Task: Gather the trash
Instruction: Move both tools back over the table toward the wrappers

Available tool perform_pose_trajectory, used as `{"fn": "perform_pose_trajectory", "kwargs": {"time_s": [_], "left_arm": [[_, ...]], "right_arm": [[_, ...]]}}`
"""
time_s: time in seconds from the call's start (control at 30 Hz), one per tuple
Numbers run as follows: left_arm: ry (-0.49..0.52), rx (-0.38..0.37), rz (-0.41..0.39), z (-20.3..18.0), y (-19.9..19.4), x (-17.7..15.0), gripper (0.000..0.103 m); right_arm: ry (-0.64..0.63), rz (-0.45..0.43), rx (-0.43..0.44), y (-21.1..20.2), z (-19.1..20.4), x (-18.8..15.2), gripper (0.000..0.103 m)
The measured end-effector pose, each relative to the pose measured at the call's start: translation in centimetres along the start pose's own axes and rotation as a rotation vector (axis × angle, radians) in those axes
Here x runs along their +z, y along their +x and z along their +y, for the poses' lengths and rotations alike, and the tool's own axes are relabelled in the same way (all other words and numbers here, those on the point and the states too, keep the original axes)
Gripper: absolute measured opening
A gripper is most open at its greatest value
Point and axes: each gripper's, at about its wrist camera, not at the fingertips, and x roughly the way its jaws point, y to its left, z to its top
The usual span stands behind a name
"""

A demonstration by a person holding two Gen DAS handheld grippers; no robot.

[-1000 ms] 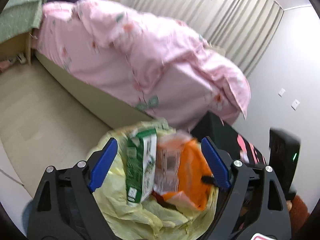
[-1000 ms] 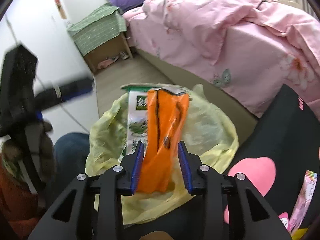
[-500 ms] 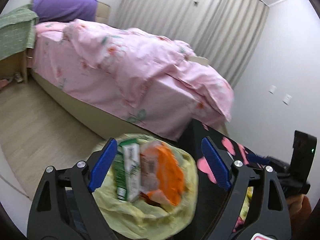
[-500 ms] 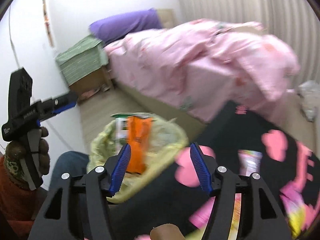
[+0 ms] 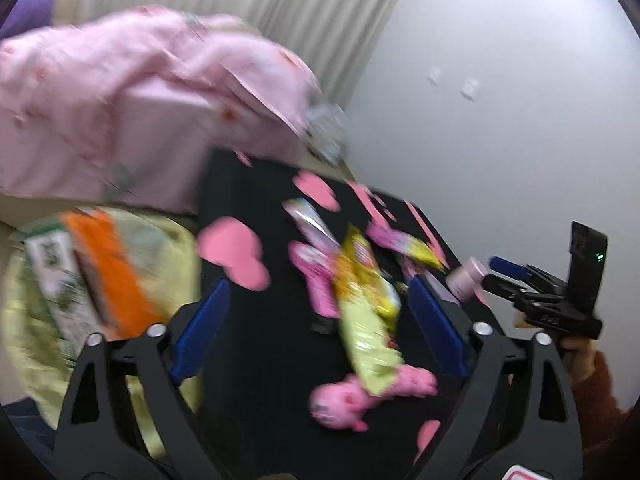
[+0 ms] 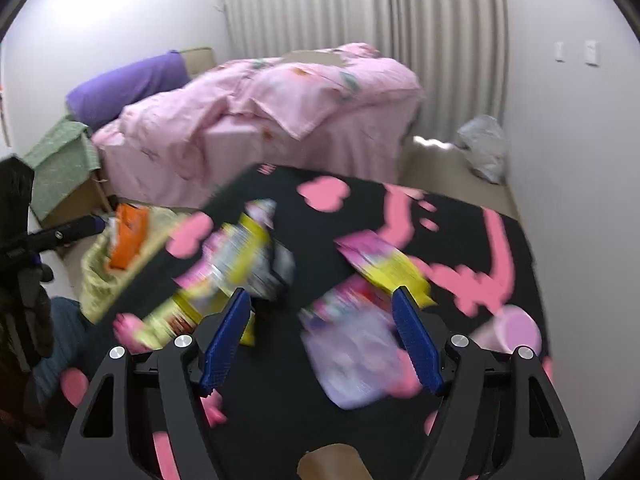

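wrappers (image 5: 366,300) are still strewn on the black pink-patterned cloth (image 6: 460,208), while an orange packet (image 5: 116,276) is already lodged in the yellow bag (image 5: 24,344). both the left gripper (image 5: 316,328) and right gripper (image 6: 324,336) have just been opening, with nothing clamped. next pickup is judged due: a lavender packet (image 6: 352,360) is lined up.

Both hand-held grippers, left (image 5: 318,328) and right (image 6: 320,336), gape wide, empty.
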Motion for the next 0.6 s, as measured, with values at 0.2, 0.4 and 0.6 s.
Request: {"fn": "perform_pose_trajectory", "kwargs": {"time_s": [0.2, 0.4, 0.6], "left_arm": [[0.071, 0.024, 0.027, -3.2, 3.1, -0.8, 0.088], [0.151, -0.011, 0.031, -7.3, 4.8, -0.2, 0.088], [0.232, -0.082, 0.131, -12.9, 10.8, -0.1, 0.088]], "right_arm": [[0.035, -0.014, -0.097, -0.4, -2.4, -3.7, 0.070], [0.106, -0.046, -0.124, -0.7, -4.3, -6.2, 0.070], [0.131, -0.075, -0.195, -2.7, -6.1, -8.0, 0.070]]}}
